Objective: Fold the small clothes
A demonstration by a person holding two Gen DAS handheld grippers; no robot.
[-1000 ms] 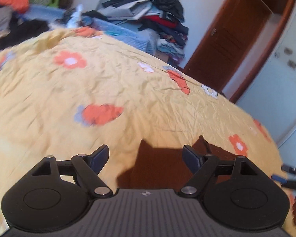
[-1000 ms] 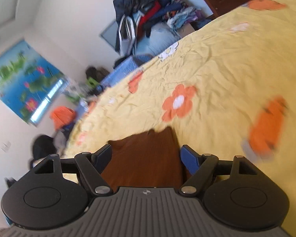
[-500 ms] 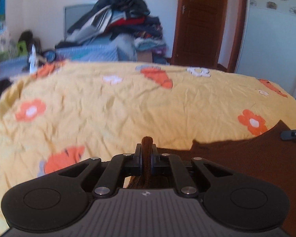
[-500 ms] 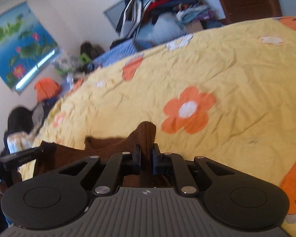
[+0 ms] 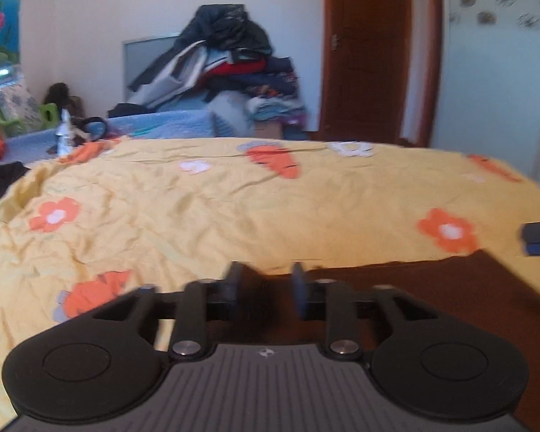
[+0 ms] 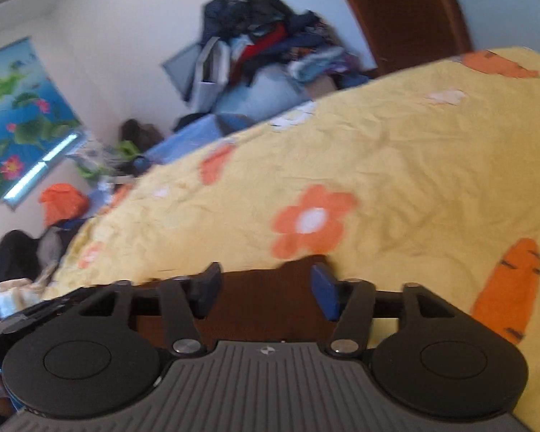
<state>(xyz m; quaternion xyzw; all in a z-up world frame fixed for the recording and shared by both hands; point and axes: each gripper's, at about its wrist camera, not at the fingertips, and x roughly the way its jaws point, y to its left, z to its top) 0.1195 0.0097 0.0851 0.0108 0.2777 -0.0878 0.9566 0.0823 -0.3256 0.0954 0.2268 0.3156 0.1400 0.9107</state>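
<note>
While both jaws stand apart holding nothing, one brown garment (image 5: pixel 450 288) lies flat beneath left gripper (image 5: pixel 266 288) and right gripper (image 6: pixel 266 288) on one yellow bedspread (image 5: pixel 234 208).

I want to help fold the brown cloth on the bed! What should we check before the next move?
1. Left gripper open: ok, a gap shows between its fingers.
2. Right gripper open: ok, nothing pinched.
3. Brown cloth lying on the bedspread: ok, its far edge looks fairly straight.
4. Cloth folded neatly: cannot tell, the grippers hide most of it.
5. Bedspread past the cloth free for the next fold: ok, only printed flowers there.
6. Sharp view: not ok, both pictures are blurred.
</note>
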